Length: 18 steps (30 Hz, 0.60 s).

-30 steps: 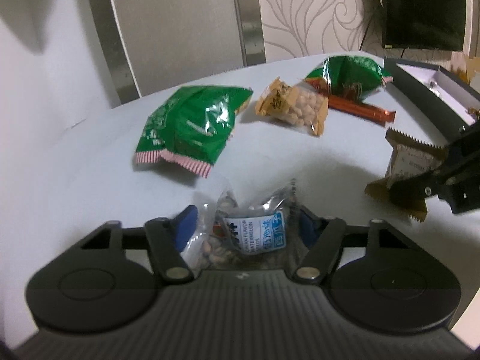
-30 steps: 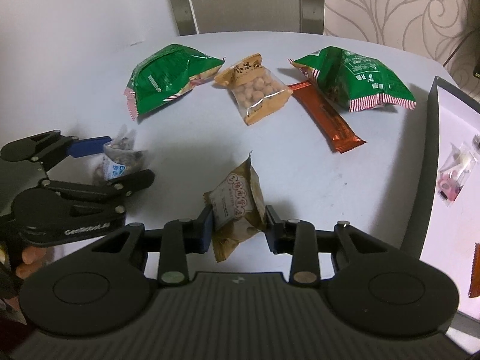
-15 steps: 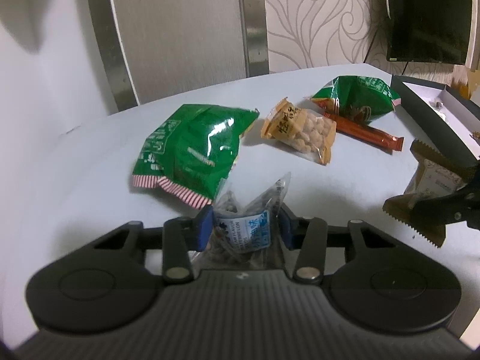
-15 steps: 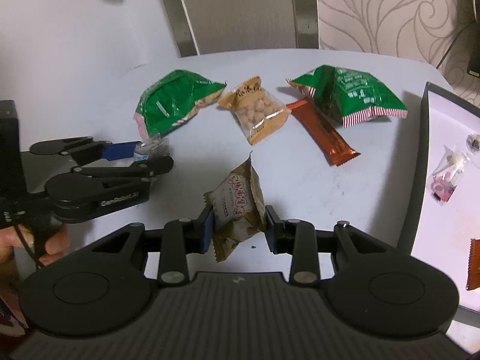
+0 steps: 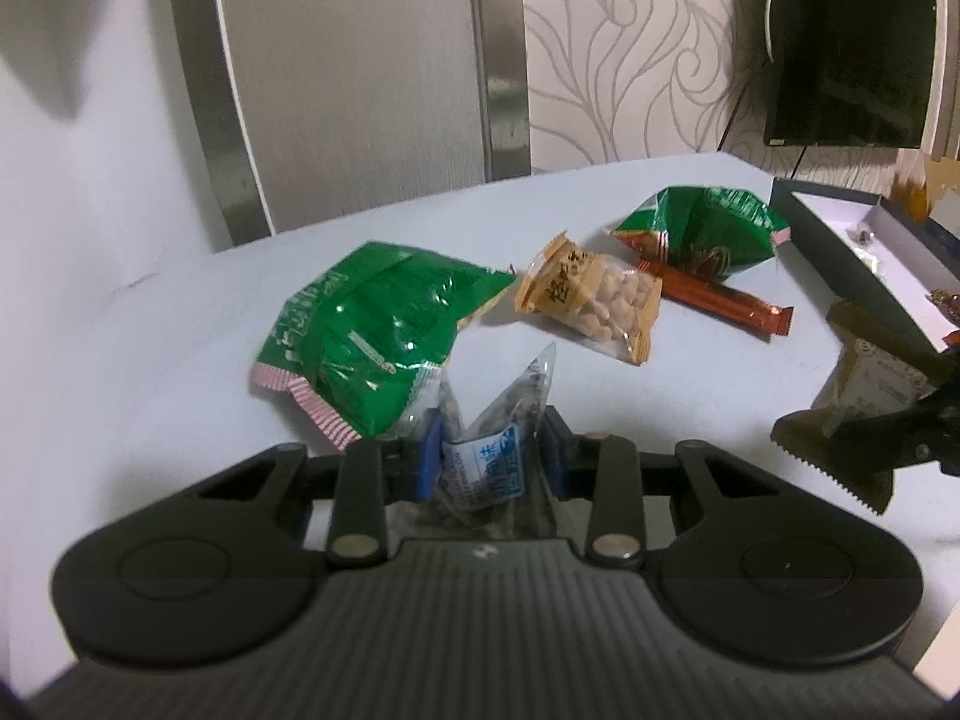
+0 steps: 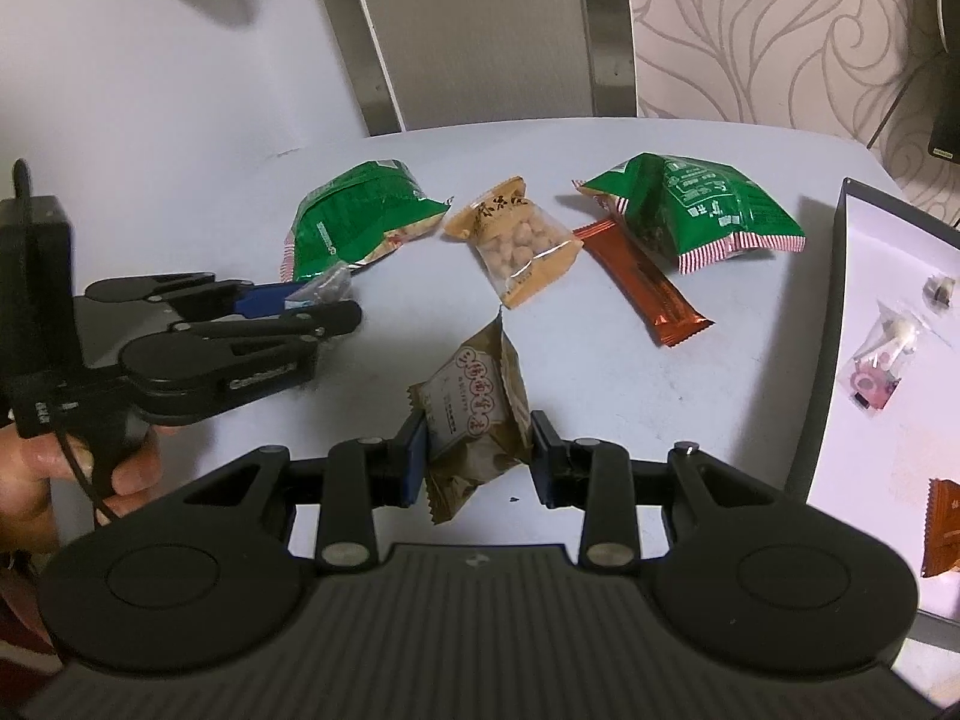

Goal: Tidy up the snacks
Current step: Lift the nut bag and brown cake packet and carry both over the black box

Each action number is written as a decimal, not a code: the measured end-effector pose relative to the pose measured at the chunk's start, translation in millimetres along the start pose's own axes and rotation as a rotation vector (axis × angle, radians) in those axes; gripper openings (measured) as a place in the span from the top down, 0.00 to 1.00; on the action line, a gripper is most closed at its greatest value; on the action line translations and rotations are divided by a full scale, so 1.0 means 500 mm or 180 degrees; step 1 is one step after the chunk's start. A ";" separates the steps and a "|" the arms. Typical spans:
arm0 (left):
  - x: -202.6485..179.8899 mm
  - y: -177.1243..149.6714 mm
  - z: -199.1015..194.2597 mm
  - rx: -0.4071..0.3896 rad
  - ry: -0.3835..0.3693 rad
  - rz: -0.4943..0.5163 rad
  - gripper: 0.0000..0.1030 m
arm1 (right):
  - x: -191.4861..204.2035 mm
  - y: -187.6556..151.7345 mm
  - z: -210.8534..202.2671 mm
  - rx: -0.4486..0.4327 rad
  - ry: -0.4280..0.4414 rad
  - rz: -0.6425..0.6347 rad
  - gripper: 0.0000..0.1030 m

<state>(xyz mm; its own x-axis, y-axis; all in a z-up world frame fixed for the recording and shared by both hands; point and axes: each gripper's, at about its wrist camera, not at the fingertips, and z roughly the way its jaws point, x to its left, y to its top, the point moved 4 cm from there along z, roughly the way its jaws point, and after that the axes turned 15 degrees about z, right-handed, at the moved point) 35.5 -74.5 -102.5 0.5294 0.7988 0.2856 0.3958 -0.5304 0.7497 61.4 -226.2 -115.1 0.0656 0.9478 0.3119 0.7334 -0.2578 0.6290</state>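
Observation:
My left gripper [image 5: 489, 459] is shut on a clear seed packet [image 5: 486, 456] with a blue-white label, held above the table; it also shows in the right wrist view [image 6: 300, 306] with the packet [image 6: 327, 285] between its tips. My right gripper [image 6: 477, 459] is shut on a brown snack packet [image 6: 474, 408], lifted off the table; that packet shows in the left wrist view [image 5: 864, 396]. On the white table [image 6: 600, 372] lie two green bags [image 6: 354, 216] [image 6: 696, 204], an orange peanut packet [image 6: 516, 240] and a red-brown bar [image 6: 642, 282].
A dark box [image 6: 834, 300] with a white inside stands at the right, holding a small clear packet [image 6: 876, 360] and an orange packet [image 6: 945, 534]. A chair back [image 6: 480, 30] stands behind the table. A black screen [image 5: 852, 42] hangs on the far right wall.
My left gripper closed on the clear seed packet and lifted it off the table, moving forward toward the left green bag. My right gripper kept its hold on the brown packet and rose slightly.

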 end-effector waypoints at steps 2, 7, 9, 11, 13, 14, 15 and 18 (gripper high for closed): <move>0.000 0.002 -0.010 -0.0039 -0.0005 0.0011 0.64 | 0.000 0.002 0.000 -0.0008 0.0013 0.0010 0.62; -0.004 0.019 -0.010 -0.0045 0.0011 0.0047 0.65 | 0.005 0.005 -0.007 -0.0033 0.0063 -0.0005 0.62; -0.009 0.032 -0.011 -0.0074 0.0013 0.0075 0.65 | 0.007 0.007 -0.015 -0.0055 0.0086 -0.0012 0.62; -0.015 0.048 -0.012 -0.0116 0.0000 0.0104 0.65 | 0.009 0.009 -0.024 -0.0081 0.0111 -0.0008 0.62; -0.022 0.062 -0.011 -0.0150 -0.0009 0.0136 0.64 | 0.010 0.010 -0.036 -0.0102 0.0135 -0.0011 0.62; -0.026 0.070 -0.010 -0.0164 -0.0016 0.0152 0.64 | 0.010 0.011 -0.042 -0.0117 0.0144 -0.0009 0.62; -0.031 0.076 -0.008 -0.0174 -0.0022 0.0164 0.65 | 0.009 0.012 -0.049 -0.0128 0.0158 -0.0007 0.62; -0.049 0.099 -0.004 -0.0216 -0.0049 0.0202 0.65 | 0.006 0.013 -0.070 -0.0163 0.0185 -0.0005 0.62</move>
<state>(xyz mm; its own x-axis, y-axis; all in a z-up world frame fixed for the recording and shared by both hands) 40.4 -119.5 -71.2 0.5635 0.7595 0.3250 0.3096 -0.5589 0.7692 42.6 -231.7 -85.2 0.0240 0.9362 0.3507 0.6978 -0.2669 0.6648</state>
